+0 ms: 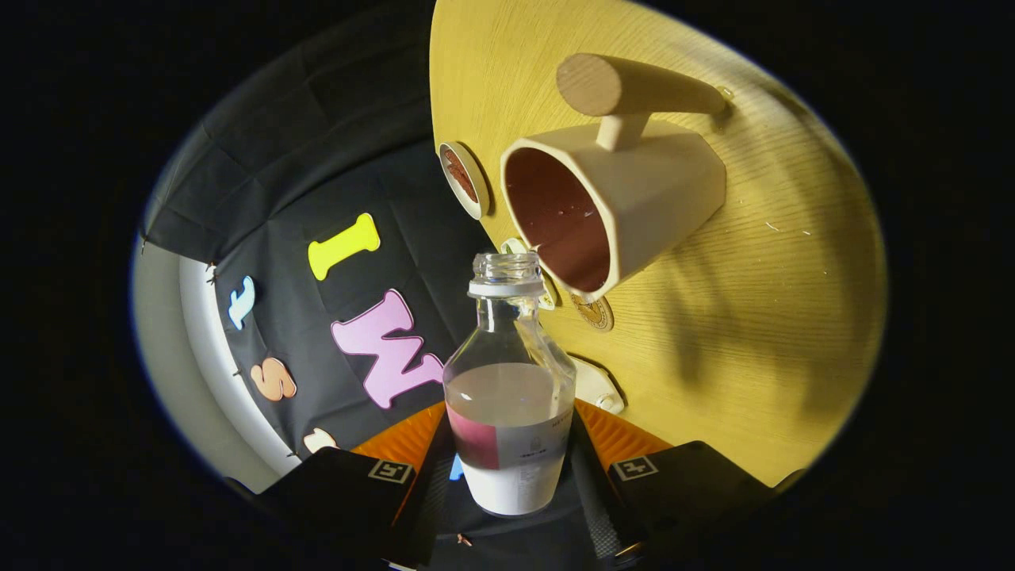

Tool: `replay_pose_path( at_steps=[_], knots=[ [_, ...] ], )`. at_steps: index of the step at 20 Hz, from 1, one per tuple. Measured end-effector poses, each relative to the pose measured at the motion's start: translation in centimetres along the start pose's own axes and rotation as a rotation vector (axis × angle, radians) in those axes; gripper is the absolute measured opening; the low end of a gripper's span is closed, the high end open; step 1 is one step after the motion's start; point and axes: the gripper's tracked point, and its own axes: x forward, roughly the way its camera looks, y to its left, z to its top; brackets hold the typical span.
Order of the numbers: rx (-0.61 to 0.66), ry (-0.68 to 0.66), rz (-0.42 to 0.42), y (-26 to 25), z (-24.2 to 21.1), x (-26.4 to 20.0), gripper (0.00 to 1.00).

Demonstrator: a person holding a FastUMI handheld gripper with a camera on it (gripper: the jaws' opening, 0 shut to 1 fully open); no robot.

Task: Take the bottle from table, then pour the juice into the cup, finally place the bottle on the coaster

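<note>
Gripper (507, 476) clamped on bottle (510, 396), both fingers pressing its lower sides. Bottle uncapped, mouth just short of cup (618, 206) rim at 1 o'clock. Coaster (464, 178) beyond at 11 o'clock, near table (753, 333) edge.

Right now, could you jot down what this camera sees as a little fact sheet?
gripper: gripper shut on the bottle, fingers pressing on its lower body
bottle: bottle uncapped, partly full of pale liquid
view: rolled sideways, so the bottle is tilted toward the cup
cup: cup with wooden handle, just beyond the bottle's mouth
coaster: round coaster beside the cup
surface: wooden table
</note>
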Motion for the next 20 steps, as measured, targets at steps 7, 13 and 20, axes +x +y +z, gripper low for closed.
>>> replay_pose_path(
  at_steps=[7, 13, 20],
  knots=[
    [0.059, 0.028, -0.038, -0.60, -0.11, -0.48, 0.76],
    [0.103, 0.048, -0.066, -0.16, 0.33, -0.84, 0.76],
    [0.164, 0.062, -0.108, -0.10, 0.76, -1.00, 0.76]
  ],
)
